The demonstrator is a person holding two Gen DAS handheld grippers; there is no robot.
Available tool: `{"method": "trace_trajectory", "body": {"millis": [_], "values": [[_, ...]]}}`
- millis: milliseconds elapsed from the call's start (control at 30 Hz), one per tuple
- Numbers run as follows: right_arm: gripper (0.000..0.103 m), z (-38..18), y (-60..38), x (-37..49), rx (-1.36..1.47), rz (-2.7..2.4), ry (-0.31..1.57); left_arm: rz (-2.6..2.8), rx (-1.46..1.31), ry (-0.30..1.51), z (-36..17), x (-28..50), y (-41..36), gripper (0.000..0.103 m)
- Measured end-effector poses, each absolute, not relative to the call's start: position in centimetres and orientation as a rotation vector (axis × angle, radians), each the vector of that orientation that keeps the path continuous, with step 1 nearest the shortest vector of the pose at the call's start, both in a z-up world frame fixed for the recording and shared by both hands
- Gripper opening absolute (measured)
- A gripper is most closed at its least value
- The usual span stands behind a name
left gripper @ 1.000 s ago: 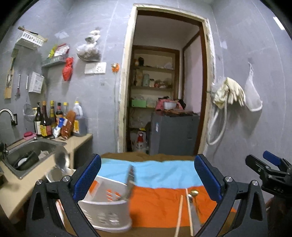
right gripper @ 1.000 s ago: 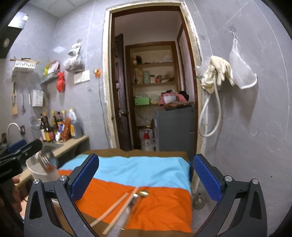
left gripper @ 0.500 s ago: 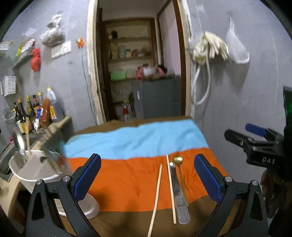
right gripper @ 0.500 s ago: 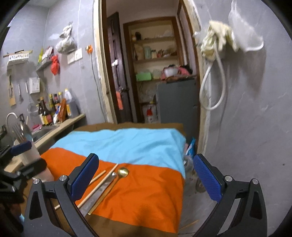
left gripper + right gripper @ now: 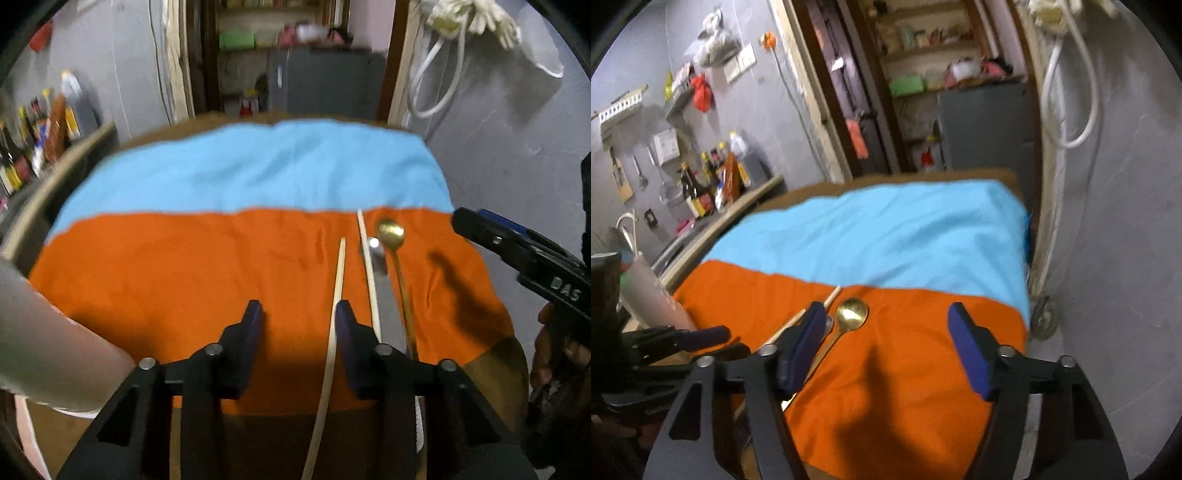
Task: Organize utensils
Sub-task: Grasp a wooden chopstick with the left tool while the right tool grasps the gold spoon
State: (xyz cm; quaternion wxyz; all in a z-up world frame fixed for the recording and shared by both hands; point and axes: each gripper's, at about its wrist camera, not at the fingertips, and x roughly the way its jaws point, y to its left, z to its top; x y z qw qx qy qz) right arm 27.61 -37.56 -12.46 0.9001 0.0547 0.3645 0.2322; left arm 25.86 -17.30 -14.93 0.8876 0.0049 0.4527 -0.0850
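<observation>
Two wooden chopsticks (image 5: pixel 338 280), a gold spoon (image 5: pixel 390 233) and a flat metal utensil (image 5: pixel 380 266) lie on the orange part of the cloth (image 5: pixel 184 266). My left gripper (image 5: pixel 297 314) hovers low over the cloth, jaws partly open and empty, its right finger beside the left chopstick. My right gripper (image 5: pixel 886 321) is open and empty above the cloth, its left finger over the chopstick (image 5: pixel 833 295) next to the gold spoon (image 5: pixel 852 314). The white utensil holder (image 5: pixel 44 332) is at the left edge.
The table has a blue and orange cloth (image 5: pixel 886 229). A counter with bottles (image 5: pixel 713 184) and a sink stands to the left. A doorway with shelves and a grey cabinet (image 5: pixel 982 122) lies beyond. A wall (image 5: pixel 1126 221) is close on the right.
Both grippers have swung from the utensil holder toward the utensils and dropped closer to the cloth. The left jaws have narrowed a lot; the right jaws have narrowed somewhat.
</observation>
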Motion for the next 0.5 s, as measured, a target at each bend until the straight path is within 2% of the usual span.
{"method": "trace_trajectory", "body": {"millis": [133, 400, 500], "values": [[0.053, -13.6, -36.6, 28.8, 0.089, 0.515, 0.839, -0.232, 0.009, 0.968, -15.3, 26.4, -17.6, 0.034], [0.052, -14.4, -35.2, 30.0, -0.013, 0.54, 0.901, -0.214, 0.121, 0.999, -16.0, 27.7, -18.9, 0.03], [0.052, -14.6, -34.0, 30.5, -0.089, 0.552, 0.897, -0.184, 0.103, 0.999, -16.2, 28.0, -18.8, 0.02]]}}
